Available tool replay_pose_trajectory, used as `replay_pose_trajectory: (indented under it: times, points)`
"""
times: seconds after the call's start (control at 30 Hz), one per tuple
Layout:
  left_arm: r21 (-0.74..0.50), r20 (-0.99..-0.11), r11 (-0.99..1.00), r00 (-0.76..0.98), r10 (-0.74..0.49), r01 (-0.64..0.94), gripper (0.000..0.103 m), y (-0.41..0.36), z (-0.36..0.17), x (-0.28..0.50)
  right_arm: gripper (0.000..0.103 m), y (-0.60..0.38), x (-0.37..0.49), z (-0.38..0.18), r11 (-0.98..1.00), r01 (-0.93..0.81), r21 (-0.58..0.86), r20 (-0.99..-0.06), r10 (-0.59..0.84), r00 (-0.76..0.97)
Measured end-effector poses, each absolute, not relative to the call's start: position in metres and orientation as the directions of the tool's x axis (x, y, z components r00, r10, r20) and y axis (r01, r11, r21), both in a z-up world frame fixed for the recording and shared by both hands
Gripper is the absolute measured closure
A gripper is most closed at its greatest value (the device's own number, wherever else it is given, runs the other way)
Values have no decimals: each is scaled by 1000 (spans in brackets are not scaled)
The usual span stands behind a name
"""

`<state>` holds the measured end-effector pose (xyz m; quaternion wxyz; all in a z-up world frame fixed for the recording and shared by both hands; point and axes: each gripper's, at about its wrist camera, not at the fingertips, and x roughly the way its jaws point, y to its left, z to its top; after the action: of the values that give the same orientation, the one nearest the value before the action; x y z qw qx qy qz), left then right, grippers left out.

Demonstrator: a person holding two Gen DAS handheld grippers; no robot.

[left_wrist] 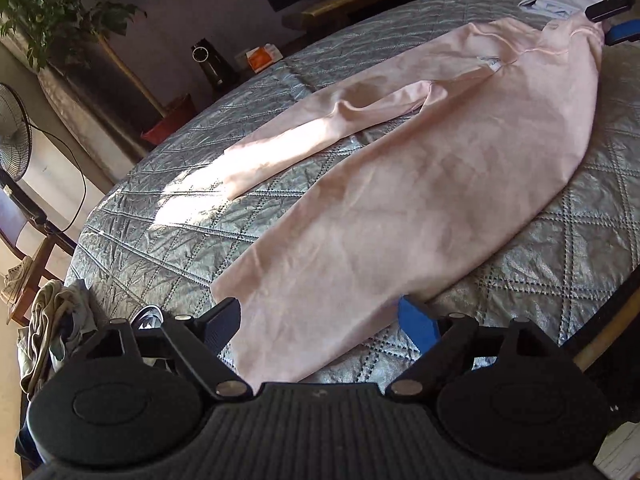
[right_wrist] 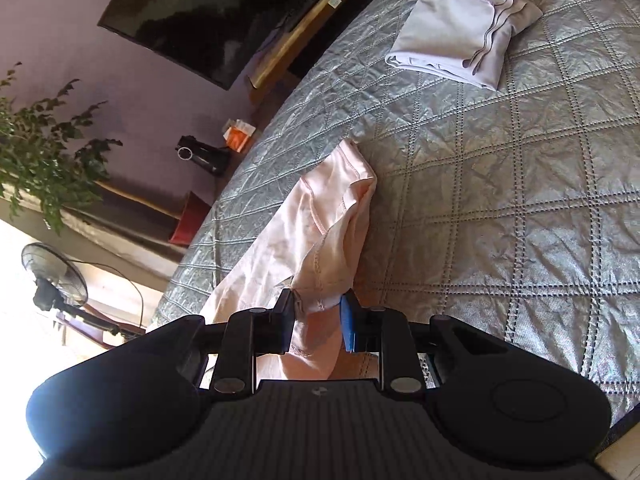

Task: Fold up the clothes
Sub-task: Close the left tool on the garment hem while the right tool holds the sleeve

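A pale pink long-sleeved garment (left_wrist: pixel 420 184) lies lengthwise on the grey quilted bedspread (left_wrist: pixel 168 216), one sleeve stretched to the left. My left gripper (left_wrist: pixel 320 322) is open, its jaws on either side of the garment's near hem, low over the bed. My right gripper (right_wrist: pixel 318 320) is shut on the pink garment's shoulder end (right_wrist: pixel 332 216), with cloth bunched between the jaws. The right gripper also shows in the left wrist view (left_wrist: pixel 612 20) at the garment's far end.
A folded light lavender garment (right_wrist: pixel 456 28) lies on the far part of the bed. A fan (left_wrist: pixel 14 136), a plant (left_wrist: pixel 60 4), a red bin (left_wrist: pixel 170 120) and a pile of clothes (left_wrist: pixel 52 320) stand beyond the bed's left edge. A television (right_wrist: pixel 216 12) hangs on the wall.
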<state>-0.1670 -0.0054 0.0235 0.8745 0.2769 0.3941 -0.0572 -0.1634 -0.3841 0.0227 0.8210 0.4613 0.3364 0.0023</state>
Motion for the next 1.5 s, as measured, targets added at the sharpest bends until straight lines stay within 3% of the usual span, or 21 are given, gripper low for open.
replay_pose_trajectory:
  times: [0.07,0.17,0.47,0.5,0.67,0.77,0.8,0.83,0.87,0.93,0.97,1.17,1.5]
  points:
    - [444,-723,840,678,131,312,1,-3,23,-163,74,-384,-163,21,578,308,756,-554,315,770]
    - [456,-726,831,674,138,320,0,-3,23,-162,74,-386,-163,20,578,313,754,-559,312,768]
    - [427,-767,783,640,47,453,31,0,27,-180,74,-388,-163,17,556,325,765,-556,314,770]
    - [433,-764,770,644,37,469,30,1,27,-180,74,-388,-163,17,557,323,765,-555,316,770]
    - [434,-756,752,654,5,496,4,10,24,-171,74,-385,-162,16,559,318,766,-553,320,770]
    - [410,-763,749,645,-31,521,5,17,24,-166,74,-386,-162,16,552,319,770,-548,317,775]
    - [443,-746,733,666,-18,516,10,16,24,-166,74,-386,-163,16,550,317,772,-544,315,778]
    - [496,-723,704,691,9,509,34,12,22,-167,74,-387,-163,16,549,316,774,-541,313,780]
    - [519,-722,686,691,33,510,71,11,19,-166,74,-388,-164,17,549,316,774,-540,311,782]
    - [560,-722,650,687,80,514,94,8,11,-164,74,-390,-164,17,550,317,773,-540,308,783]
    - [553,-728,651,682,72,521,98,8,11,-163,74,-391,-165,17,550,319,772,-542,305,783]
    - [532,-733,654,679,38,538,98,13,13,-161,74,-394,-168,11,541,338,770,-550,296,781]
    - [433,-644,802,763,-44,411,102,29,59,-158,75,-394,-173,26,559,303,772,-510,260,820]
